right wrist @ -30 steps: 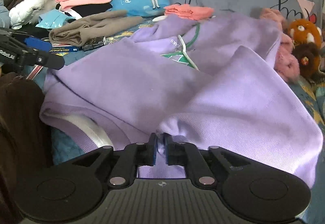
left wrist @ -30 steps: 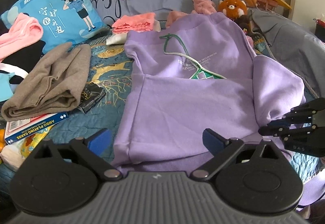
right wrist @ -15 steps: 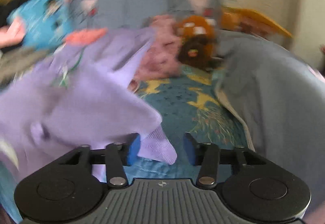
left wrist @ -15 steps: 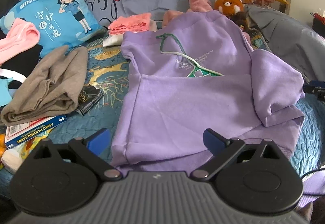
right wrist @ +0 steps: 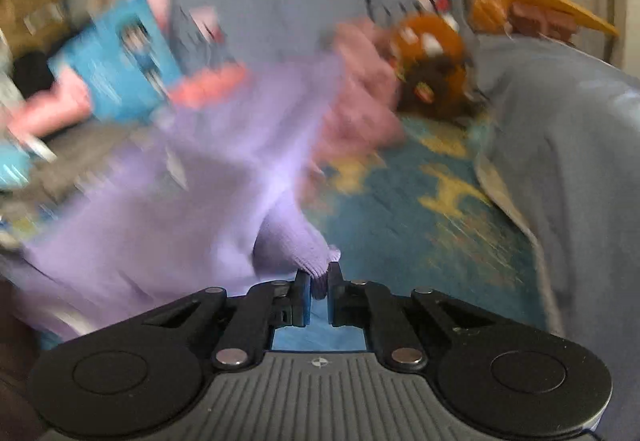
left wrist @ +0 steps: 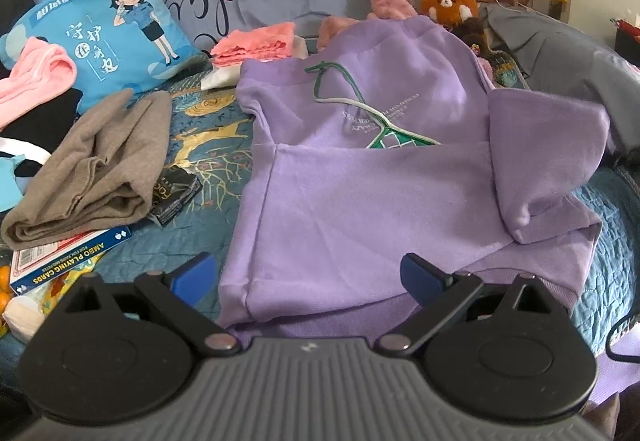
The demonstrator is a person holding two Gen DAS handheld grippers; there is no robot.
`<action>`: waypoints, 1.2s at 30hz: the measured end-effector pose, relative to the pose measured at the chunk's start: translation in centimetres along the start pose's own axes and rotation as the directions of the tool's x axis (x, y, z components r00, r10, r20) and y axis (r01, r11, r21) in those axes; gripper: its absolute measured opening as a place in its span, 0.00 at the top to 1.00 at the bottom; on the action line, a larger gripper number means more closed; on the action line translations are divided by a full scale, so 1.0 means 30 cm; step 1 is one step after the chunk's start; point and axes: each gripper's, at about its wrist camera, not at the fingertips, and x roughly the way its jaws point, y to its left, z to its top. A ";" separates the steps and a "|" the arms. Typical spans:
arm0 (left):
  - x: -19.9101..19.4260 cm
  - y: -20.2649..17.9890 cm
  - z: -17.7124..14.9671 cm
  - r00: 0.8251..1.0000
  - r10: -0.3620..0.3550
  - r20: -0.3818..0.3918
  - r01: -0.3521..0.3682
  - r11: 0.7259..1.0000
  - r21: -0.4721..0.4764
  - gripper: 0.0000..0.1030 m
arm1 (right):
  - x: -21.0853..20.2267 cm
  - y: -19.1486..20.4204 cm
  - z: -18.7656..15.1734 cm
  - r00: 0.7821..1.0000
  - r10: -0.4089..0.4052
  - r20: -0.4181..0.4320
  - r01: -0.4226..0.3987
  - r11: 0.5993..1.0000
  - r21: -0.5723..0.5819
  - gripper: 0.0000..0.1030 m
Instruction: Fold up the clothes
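Sleeve-fold step: right gripper [right wrist: 318, 287] pinches cuff [right wrist: 316, 261] of hoodie [left wrist: 360, 181]; left gripper [left wrist: 308, 273] wide, empty. Next, probably: carry cuff toward 10 o'clock.

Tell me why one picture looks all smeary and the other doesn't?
Right wrist view: motion blur smears the purple sweatshirt and pillow, though the right tongs pinching its cuff look sharp. Left wrist view: crisp, only fisheye bending at the edges; left tongs open.

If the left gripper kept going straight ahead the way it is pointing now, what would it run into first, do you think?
Most likely the purple sweatshirt: its folded lower edge lies directly ahead between the open fingers of the left gripper. How high the gripper sits above the fabric is unclear.
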 end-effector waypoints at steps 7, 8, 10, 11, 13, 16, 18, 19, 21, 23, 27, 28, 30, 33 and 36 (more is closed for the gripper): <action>-0.008 0.004 0.002 1.000 -0.006 0.017 0.006 1.000 -0.009 0.03 | 0.083 0.281 0.171 0.943 0.331 0.026 -0.330 0.944 -0.009 0.93; -0.011 0.003 0.002 1.000 -0.004 0.022 0.004 1.000 -0.006 0.03 | 0.126 0.333 0.183 0.936 0.352 0.014 -0.351 0.936 -0.008 0.92; -0.016 0.005 0.001 1.000 -0.001 0.030 0.001 1.000 -0.007 0.03 | 0.215 0.420 0.193 0.925 0.379 -0.027 -0.379 0.925 0.013 0.89; -0.018 0.007 0.000 1.000 0.000 0.031 0.001 1.000 -0.011 0.03 | 0.261 0.452 0.190 0.917 0.397 -0.040 -0.396 0.918 0.029 0.87; -0.017 0.016 0.000 1.000 0.001 0.029 0.000 1.000 -0.023 0.03 | 0.342 0.491 0.185 0.899 0.433 -0.063 -0.428 0.900 0.078 0.87; -0.019 0.024 -0.002 1.000 0.005 0.029 -0.004 0.999 -0.032 0.03 | 0.377 0.475 0.185 0.918 0.394 -0.037 -0.383 0.909 0.166 0.83; -0.023 0.028 -0.003 0.999 0.011 0.032 -0.010 0.999 -0.031 0.03 | 0.349 0.442 0.185 0.941 0.338 -0.020 -0.331 0.931 0.154 0.83; -0.024 0.030 -0.002 0.999 0.011 0.034 -0.010 0.999 -0.033 0.03 | 0.333 0.426 0.184 0.952 0.307 -0.014 -0.302 0.943 0.143 0.80; -0.024 0.033 -0.001 0.999 0.011 0.035 -0.009 0.999 -0.037 0.02 | 0.302 0.420 0.170 0.973 0.226 -0.056 -0.225 0.974 0.022 0.75; -0.016 0.032 0.002 1.000 0.014 0.027 -0.013 0.999 -0.038 0.01 | 0.282 0.434 0.139 0.979 0.180 -0.098 -0.191 0.976 -0.109 0.67; -0.002 0.034 0.006 1.000 0.030 0.008 -0.030 0.999 -0.045 0.01 | 0.289 0.529 0.087 0.970 0.190 -0.149 -0.229 0.921 -0.315 0.64; -0.003 0.037 0.005 0.999 0.036 0.008 -0.035 0.998 -0.050 0.01 | 0.306 0.567 0.085 0.967 0.203 -0.155 -0.245 0.905 -0.349 0.65; -0.006 0.047 0.003 0.999 0.052 0.011 -0.051 0.997 -0.062 0.01 | 0.352 0.643 0.089 0.959 0.230 -0.167 -0.278 0.875 -0.396 0.65; -0.013 0.077 0.003 0.996 0.089 0.012 -0.088 0.991 -0.096 0.01 | 0.437 0.756 0.102 0.946 0.259 -0.194 -0.321 0.823 -0.468 0.65; -0.023 0.124 0.003 0.991 0.131 0.013 -0.127 0.980 -0.150 0.01 | 0.527 0.838 0.090 0.945 0.234 -0.228 -0.323 0.769 -0.552 0.65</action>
